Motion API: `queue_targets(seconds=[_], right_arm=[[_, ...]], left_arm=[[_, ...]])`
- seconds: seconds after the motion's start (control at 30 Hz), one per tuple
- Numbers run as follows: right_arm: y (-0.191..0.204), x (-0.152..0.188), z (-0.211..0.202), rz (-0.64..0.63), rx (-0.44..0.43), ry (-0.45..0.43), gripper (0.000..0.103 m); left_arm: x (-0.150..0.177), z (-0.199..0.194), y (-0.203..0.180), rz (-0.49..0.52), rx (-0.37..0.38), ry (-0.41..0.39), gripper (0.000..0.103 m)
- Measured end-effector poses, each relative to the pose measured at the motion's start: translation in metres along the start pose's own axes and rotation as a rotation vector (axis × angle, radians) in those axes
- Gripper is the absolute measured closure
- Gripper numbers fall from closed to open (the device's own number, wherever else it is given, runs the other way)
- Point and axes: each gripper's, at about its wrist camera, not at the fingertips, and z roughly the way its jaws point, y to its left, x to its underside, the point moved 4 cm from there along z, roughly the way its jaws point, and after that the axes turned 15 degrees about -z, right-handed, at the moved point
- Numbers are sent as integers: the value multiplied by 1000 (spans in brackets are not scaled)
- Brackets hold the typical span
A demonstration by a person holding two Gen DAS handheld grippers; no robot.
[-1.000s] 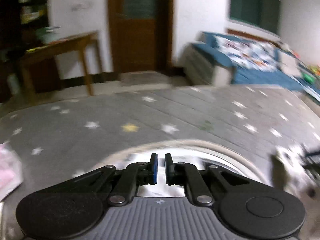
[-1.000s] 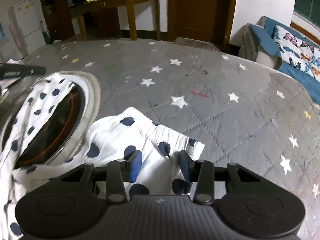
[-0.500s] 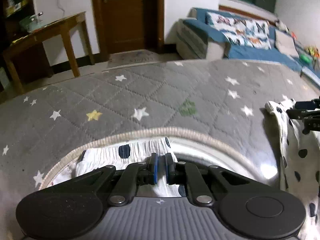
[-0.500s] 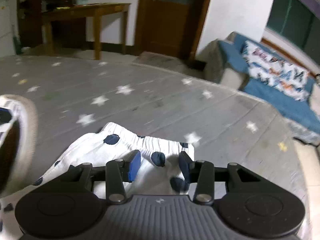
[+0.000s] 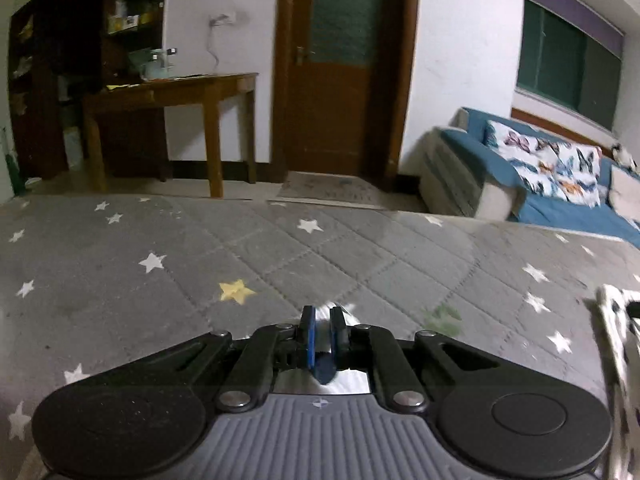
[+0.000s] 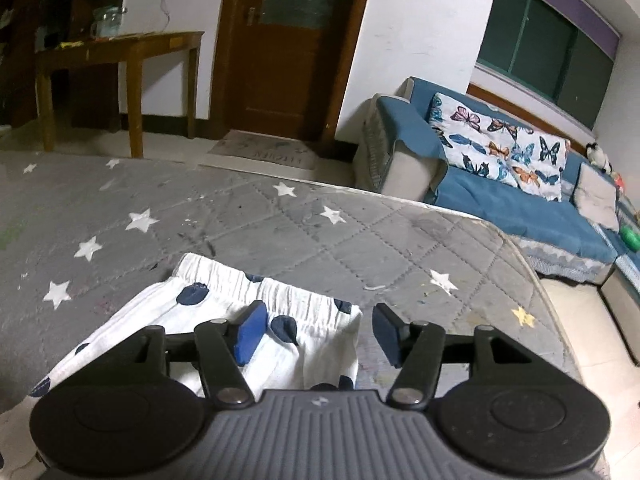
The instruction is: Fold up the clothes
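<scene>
The fold looks barely begun: the polka-dot shorts (image 6: 224, 328) lie on the star-patterned mat (image 6: 360, 240), waistband toward 12 o'clock beneath the wide-open, empty right gripper (image 6: 316, 334), while the left gripper (image 5: 323, 326) pinches spotted fabric between nearly closed fingers.

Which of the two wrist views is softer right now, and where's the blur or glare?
Left wrist view: softer, with motion smear on the spotted cloth at the right edge and on the sofa; a bright patch behind the left gripper washes out the cloth pinched there. Right wrist view: sharp, spotted waistband crisp, right gripper open; both show fisheye bending at the edges.
</scene>
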Motion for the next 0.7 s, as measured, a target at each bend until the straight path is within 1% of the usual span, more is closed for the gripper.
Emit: queue_targets(seconds=[0.07, 0.17, 0.23, 0.33, 0.37, 0.4, 0.47, 0.57, 0.7], right_arm=[[-8, 0, -7, 22, 6, -36, 44], [-20, 2, -19, 53, -10, -37, 44], [-23, 7, -33, 55, -40, -37, 44], [-25, 21, -56, 50, -83, -18, 44], [-26, 25, -63, 48, -98, -12, 44], [-26, 30, -71, 46, -112, -6, 44], [-25, 43, -86, 53, -142, 14, 45], [-21, 65, -109, 71, -175, 40, 45], [-7, 95, -145, 70, -213, 53, 45]], left_arm=[[-3, 2, 3, -22, -4, -6, 95], [-7, -1, 6, -51, 0, 3, 94], [-9, -8, 7, -58, 4, 15, 94], [-6, -28, 3, -9, 34, 29, 91], [-3, -36, 1, 12, 46, 35, 88], [0, -44, -2, 37, 54, 43, 79], [10, -62, -5, 73, 74, 59, 70], [31, -86, -6, 116, 99, 112, 69], [60, -116, -5, 163, 123, 183, 65]])
